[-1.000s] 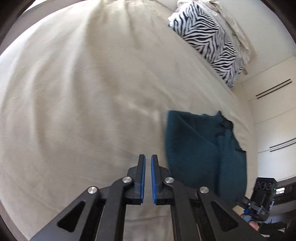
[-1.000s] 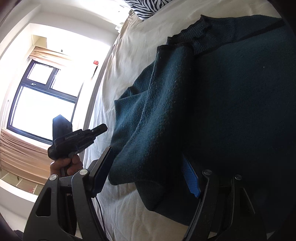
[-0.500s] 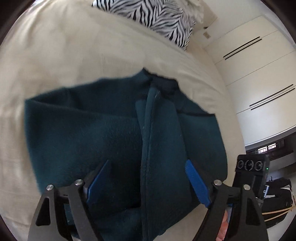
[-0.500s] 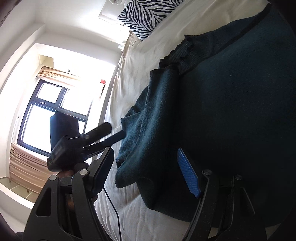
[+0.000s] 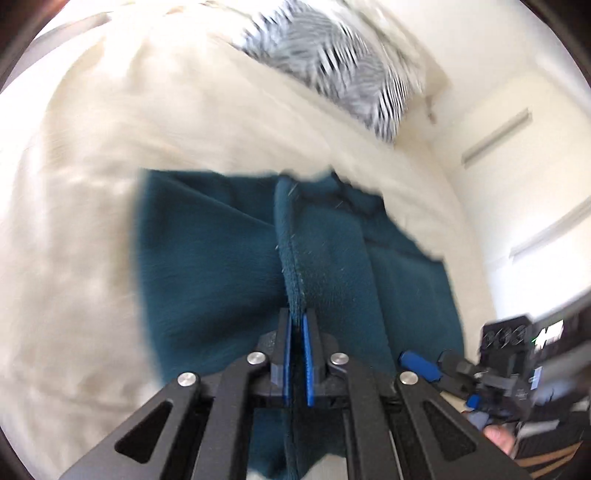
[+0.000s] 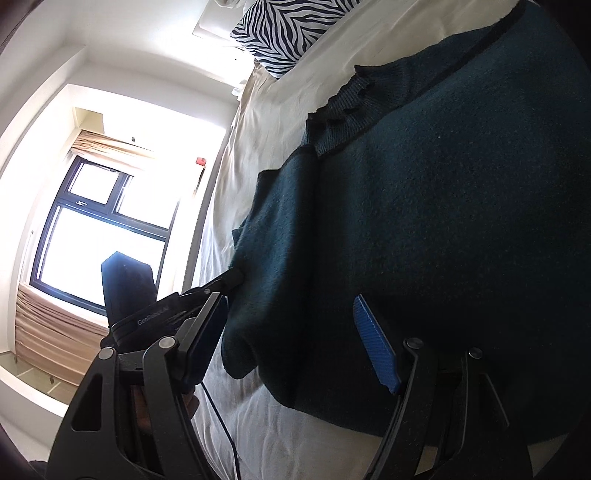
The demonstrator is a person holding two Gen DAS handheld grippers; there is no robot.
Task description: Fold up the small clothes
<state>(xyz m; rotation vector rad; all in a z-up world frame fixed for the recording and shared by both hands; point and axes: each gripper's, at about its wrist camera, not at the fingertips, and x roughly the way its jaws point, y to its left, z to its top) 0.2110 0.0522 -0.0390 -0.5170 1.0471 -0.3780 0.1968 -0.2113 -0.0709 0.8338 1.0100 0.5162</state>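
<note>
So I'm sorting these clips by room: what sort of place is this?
Most likely a bedroom: the dark teal knitted garment lies on a wide cream-sheeted bed, a zebra-striped pillow sits at its head, and a large dark-framed window stands beside it.

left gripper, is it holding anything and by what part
Yes. The left gripper has just closed on the teal garment, pinching the stitched edge of a raised fold. The right gripper is open, holding nothing.

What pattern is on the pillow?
Black-and-white zebra stripes on the pillow, sharpest in the right wrist view.
</note>
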